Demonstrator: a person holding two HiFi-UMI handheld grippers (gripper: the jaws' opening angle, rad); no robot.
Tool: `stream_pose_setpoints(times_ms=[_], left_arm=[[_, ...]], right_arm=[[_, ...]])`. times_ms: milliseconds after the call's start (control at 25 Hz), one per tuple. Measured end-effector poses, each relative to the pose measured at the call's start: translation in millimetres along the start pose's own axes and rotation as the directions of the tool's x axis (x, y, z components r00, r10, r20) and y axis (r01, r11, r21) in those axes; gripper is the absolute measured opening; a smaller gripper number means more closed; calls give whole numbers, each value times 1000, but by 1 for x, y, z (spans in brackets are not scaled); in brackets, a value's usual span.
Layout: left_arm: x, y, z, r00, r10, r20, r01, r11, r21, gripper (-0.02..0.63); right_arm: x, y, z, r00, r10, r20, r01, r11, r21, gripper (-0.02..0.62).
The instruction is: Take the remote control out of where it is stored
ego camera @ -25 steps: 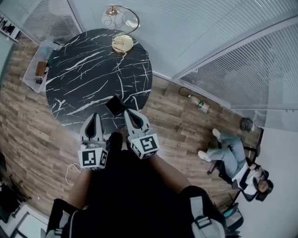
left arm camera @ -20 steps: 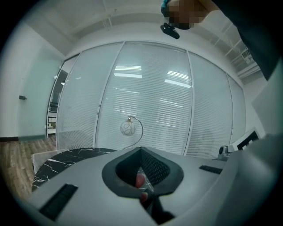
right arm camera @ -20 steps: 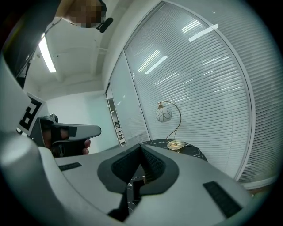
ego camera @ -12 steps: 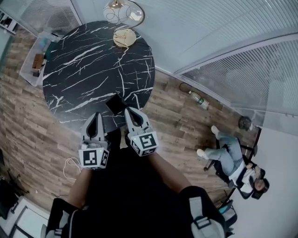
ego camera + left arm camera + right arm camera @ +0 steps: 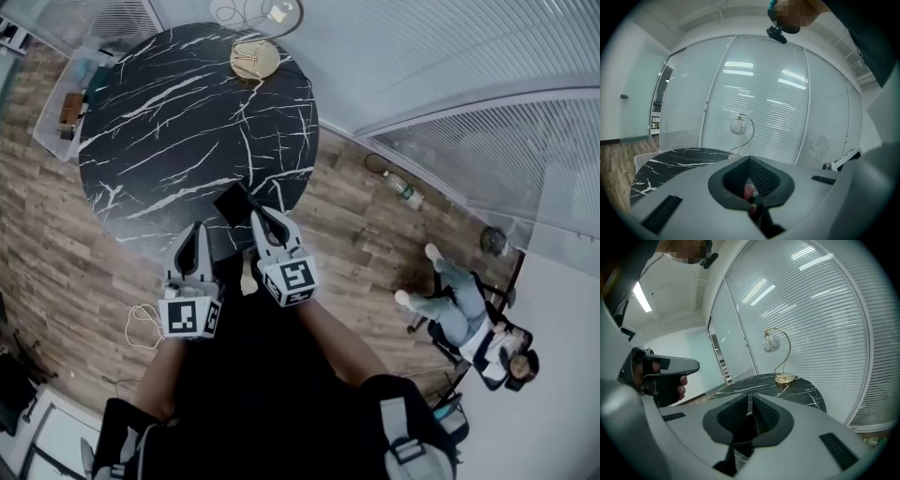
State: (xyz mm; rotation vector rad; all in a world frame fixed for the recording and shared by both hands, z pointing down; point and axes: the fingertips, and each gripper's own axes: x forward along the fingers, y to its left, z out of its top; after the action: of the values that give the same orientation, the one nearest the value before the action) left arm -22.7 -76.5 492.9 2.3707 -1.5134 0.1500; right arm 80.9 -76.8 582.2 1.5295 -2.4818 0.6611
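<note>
No remote control shows plainly. A flat black thing [image 5: 232,202] lies at the near edge of the round black marble table [image 5: 169,122]; I cannot tell what it is. My right gripper [image 5: 260,217] has its tips just beside it. Its jaws have just been opening by a sliver, and in the right gripper view the gripper [image 5: 750,401] stands all but closed with nothing between. My left gripper [image 5: 195,230] hangs to the left, over the table's rim. Its pads meet in the left gripper view [image 5: 749,161], and it holds nothing.
A gold arc lamp [image 5: 254,60] stands at the table's far side. A clear bin [image 5: 61,108] sits on the wood floor to the left. A bottle [image 5: 403,190] and a seated person [image 5: 469,319] are at the right. Blind-covered glass walls close off the back.
Both grippers have sunk a little toward the table's near edge, and the head view has shifted so the table sits higher in the picture. The black thing has not moved.
</note>
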Motion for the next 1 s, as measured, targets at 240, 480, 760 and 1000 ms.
stream_pose_setpoints(times_ms=[240,480,760,1000], left_arm=[[6,6,-11,1000,0,-22,0,1000,-10,-3],[7,10,-19,998,-3,-55,3,1000,-16,-3],[14,17,-26,997,-4,-71,2,1000,-30,-3],[18,25,-33,996,8,-88,-12,999,-44,-3]], right_arm=[[14,-6,-18,999,-9,-54,9,1000,0,57],[24,-10,-38,995,-15,-102,15,1000,3,98],[40,-18,-53,986,-31,-162,32,999,3,127],[50,-21,-60,983,-36,-179,36,999,-2,132]])
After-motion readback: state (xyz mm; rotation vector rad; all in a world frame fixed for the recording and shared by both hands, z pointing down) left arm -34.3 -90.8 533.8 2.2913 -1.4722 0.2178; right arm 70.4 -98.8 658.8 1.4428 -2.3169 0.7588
